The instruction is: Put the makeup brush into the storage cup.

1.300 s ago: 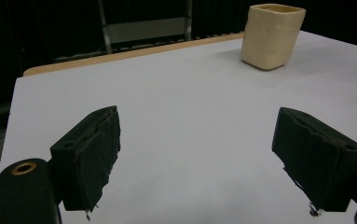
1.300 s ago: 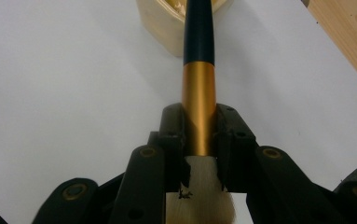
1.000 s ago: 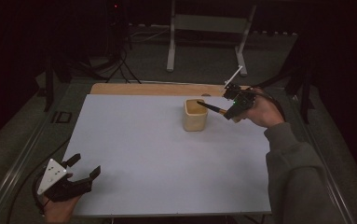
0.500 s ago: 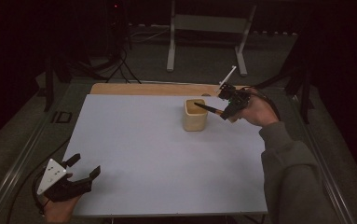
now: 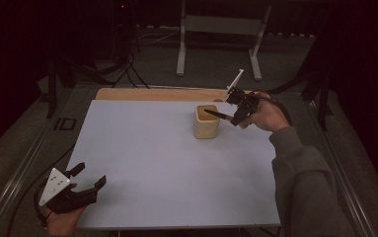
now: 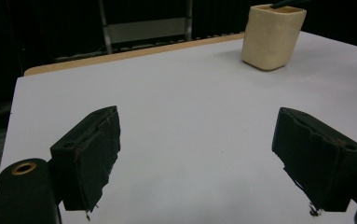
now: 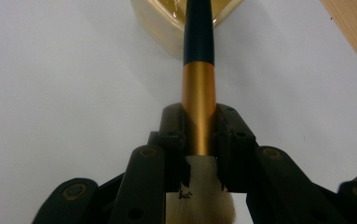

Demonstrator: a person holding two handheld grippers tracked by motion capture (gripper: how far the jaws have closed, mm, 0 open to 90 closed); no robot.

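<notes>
A cream cup point(image 5: 206, 122) stands on the white board, right of centre toward the far edge. My right gripper point(image 5: 240, 111) hovers just right of it, shut on a brush point(image 5: 218, 115). In the right gripper view the fingers point(image 7: 171, 128) clamp the brush's gold ferrule point(image 7: 198, 93). Its white bristles point back toward the camera, and its black handle reaches over the cup's point(image 7: 167, 18) mouth. My left gripper point(image 5: 89, 175) rests at the near left corner, open, nothing between its pads point(image 6: 92, 149). The left gripper view has the cup point(image 6: 271, 35) far off.
The white board point(image 5: 152, 163) covers most of the table. A wooden strip point(image 5: 152, 94) runs along its far edge. A metal stand point(image 5: 216, 29) sits on the dark floor beyond. The person's grey sleeve point(image 5: 305, 182) comes in at the right.
The right gripper has edged slightly left and away toward the cup, carrying the brush handle further over its mouth. The left gripper has stayed put.
</notes>
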